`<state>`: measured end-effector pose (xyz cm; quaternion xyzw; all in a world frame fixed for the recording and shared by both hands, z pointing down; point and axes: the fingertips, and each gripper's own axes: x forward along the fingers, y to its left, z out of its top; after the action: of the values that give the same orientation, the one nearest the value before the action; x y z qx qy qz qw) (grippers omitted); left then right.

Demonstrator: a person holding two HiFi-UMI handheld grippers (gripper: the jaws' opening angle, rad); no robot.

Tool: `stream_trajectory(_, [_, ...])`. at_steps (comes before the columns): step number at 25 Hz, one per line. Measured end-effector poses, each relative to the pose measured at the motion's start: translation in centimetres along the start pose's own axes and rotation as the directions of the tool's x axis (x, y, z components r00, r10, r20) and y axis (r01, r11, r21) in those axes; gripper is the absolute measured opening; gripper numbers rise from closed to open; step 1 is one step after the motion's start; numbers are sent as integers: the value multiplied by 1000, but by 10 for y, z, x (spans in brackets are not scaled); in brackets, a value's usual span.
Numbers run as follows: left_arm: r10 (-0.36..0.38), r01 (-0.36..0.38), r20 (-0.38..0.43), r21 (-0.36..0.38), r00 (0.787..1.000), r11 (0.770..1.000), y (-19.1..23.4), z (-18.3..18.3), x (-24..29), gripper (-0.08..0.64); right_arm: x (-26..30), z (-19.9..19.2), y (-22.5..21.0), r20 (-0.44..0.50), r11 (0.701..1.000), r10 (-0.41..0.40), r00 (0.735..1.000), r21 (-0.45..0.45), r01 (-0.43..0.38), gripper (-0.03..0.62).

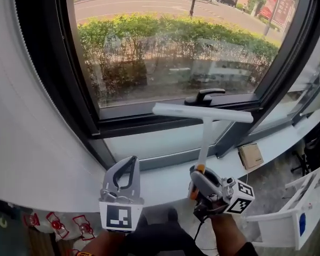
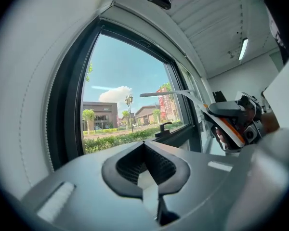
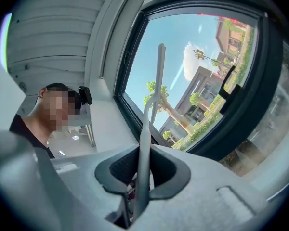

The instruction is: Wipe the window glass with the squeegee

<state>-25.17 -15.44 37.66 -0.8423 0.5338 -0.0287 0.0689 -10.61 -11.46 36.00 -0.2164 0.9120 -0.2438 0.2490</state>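
While the right gripper (image 1: pixel 198 179) pinches the squeegee (image 1: pixel 202 112) handle, its blade sits mid-frame at the window glass (image 1: pixel 165 52) lower edge. The left gripper (image 1: pixel 126 169) is pressed together, empty. Next, probably: raise the blade, press flat.

Handle (image 1: pixel 204 96) (black) just above squeegee (image 1: pixel 202 112)

White T-shaped plastic squeegee (image 1: pixel 202 112): plain white
Black window frame (image 1: pixel 48 52): solid black
Left gripper (image 1: pixel 129 160): grey; black-and-white square marker
Right gripper (image 1: pixel 199 173): grey, orange trim; black-and-white markers
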Motion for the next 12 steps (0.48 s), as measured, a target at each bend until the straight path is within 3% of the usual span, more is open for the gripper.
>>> stream_trajectory(6, [160, -163, 85, 38, 984, 986, 43, 68, 25, 9, 78, 64, 1, -53, 980, 183, 982, -74, -187, 43])
stream_trajectory(10, [233, -252, 209, 70, 950, 965, 72, 151, 42, 9, 155, 132, 42, -71, 914, 367, 928, -161, -374, 43])
stream_trajectory(12, [260, -299, 276, 111, 925, 948, 85, 195, 49, 9, 189, 167, 60, -80, 877, 422, 903, -216, -429, 43])
